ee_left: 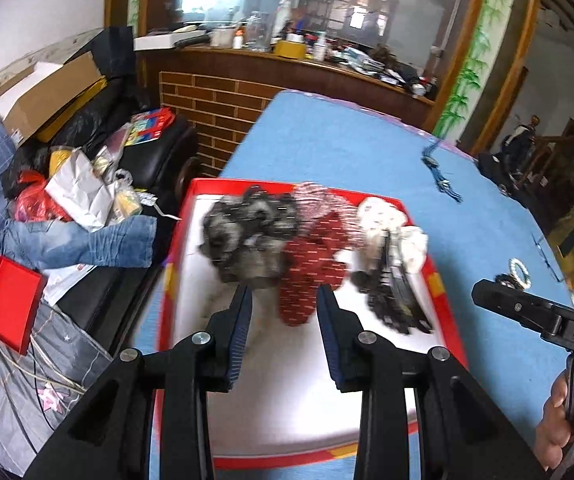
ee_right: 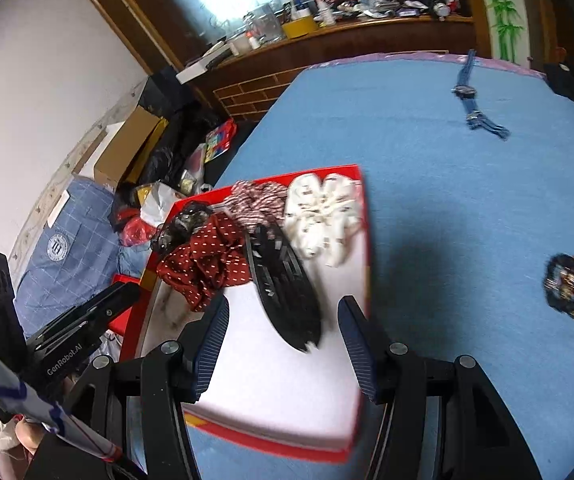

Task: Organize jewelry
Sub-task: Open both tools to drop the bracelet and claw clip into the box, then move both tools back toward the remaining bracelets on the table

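Red tray (ee_right: 361,216) on blue counter (ee_right: 447,200): scrunchies, black hair clip (ee_right: 283,284). Bracelets (ee_right: 573,280) lie apart. Left gripper (ee_left: 283,300) fingers, right gripper (ee_right: 283,320) fingers: spread, empty.

Scrunchies (ee_right: 263,236) and a black comb (ee_right: 283,292) fill the red box (ee_right: 361,240).

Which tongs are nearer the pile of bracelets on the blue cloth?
Right. The right tongs hover over the red tray's edge nearest the bracelets; the left tongs sit farther across the tray.
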Motion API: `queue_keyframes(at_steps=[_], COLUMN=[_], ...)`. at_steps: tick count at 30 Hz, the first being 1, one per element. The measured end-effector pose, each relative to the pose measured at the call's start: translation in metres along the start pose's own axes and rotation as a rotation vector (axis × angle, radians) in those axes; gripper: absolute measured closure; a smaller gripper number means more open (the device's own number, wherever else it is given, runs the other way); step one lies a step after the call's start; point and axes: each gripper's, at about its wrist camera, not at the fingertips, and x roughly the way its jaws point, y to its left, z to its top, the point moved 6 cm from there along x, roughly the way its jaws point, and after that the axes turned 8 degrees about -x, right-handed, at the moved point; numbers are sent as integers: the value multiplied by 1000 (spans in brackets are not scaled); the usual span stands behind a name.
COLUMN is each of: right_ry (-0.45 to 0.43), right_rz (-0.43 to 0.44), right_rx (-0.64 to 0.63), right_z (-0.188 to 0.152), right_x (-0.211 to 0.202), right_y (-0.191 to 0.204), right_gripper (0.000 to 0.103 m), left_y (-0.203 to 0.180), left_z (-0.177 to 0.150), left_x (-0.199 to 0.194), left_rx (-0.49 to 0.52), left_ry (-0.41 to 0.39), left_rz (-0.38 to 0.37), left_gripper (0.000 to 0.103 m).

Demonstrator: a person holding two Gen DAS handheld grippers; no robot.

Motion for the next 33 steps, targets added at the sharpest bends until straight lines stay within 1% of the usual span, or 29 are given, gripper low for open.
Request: queue_keyframes(at_steps=[7,11,16,22,24,27,31,33], right_ry=[-25,-46,-83,-109,-110,-96,-61,-47], right_rz=[-21,-45,-100,-168,-204,-296,-414,-433], right_rx=[61,103,182,267,278,285,301,316], right_z=[-15,-24,-33,-36,-34,-28,-17,-14], right_x=[-31,-52,-82,-112,-118,-121,-113,-107], right_y=[-42,-74,-131,-192,-210,-237,-277,-291], right_gripper=[42,42,42,42,42,42,42,42], left_y=[-59,-96,-149,-213,-231,-259,-282,-292], left_z=[-14,-27,-45,-66,-71,-77,-74,-72], left_x=[-1,1,12,33,44,66,100,118], left_rx=[79,135,212,292,311,322,302,289], left_ry=[22,45,91,171,203,264,337,370], left_rz=[-51,-80,-118,-175,-181,-198,-198,-183], left_gripper=[71,71,71,70,70,70,70,71])
